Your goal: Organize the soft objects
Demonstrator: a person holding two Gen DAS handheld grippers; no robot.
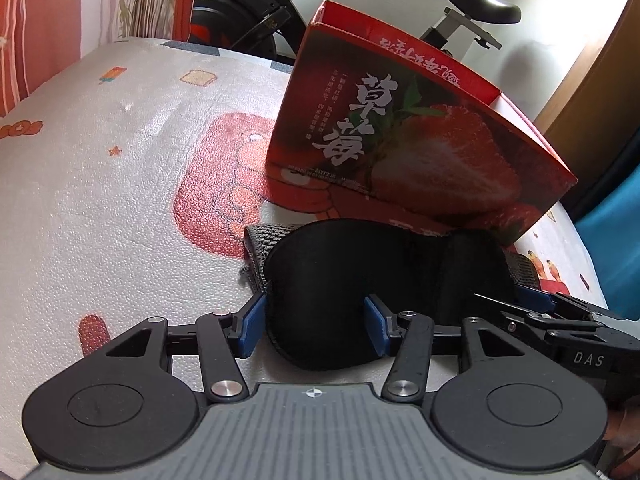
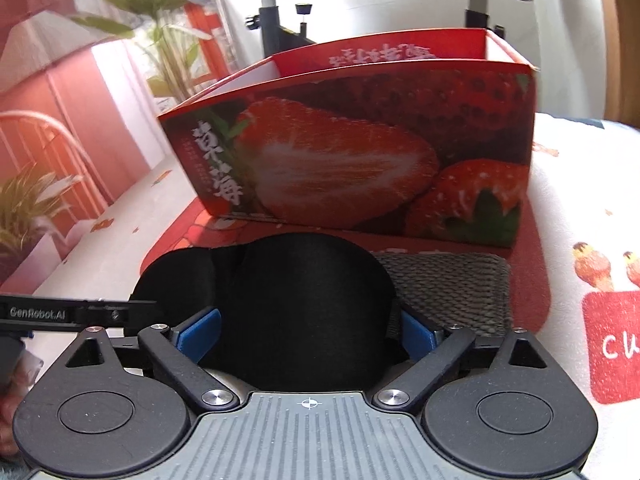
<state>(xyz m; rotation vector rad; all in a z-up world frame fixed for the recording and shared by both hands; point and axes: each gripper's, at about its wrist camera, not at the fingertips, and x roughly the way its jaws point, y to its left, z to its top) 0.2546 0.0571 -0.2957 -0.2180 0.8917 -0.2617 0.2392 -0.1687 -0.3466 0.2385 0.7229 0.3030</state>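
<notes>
Two claws straddle the black eye mask (image 1: 360,276), which lies on grey mesh cloth (image 2: 452,288) before the strawberry box (image 1: 400,140). Left claw (image 1: 316,326) half open, right claw (image 2: 308,334) wide; neither visibly pinching. Mask looks light, floppy: grab the edges.

Left gripper (image 1: 314,330) and right gripper (image 2: 308,330) both angle downward, side by side.
</notes>
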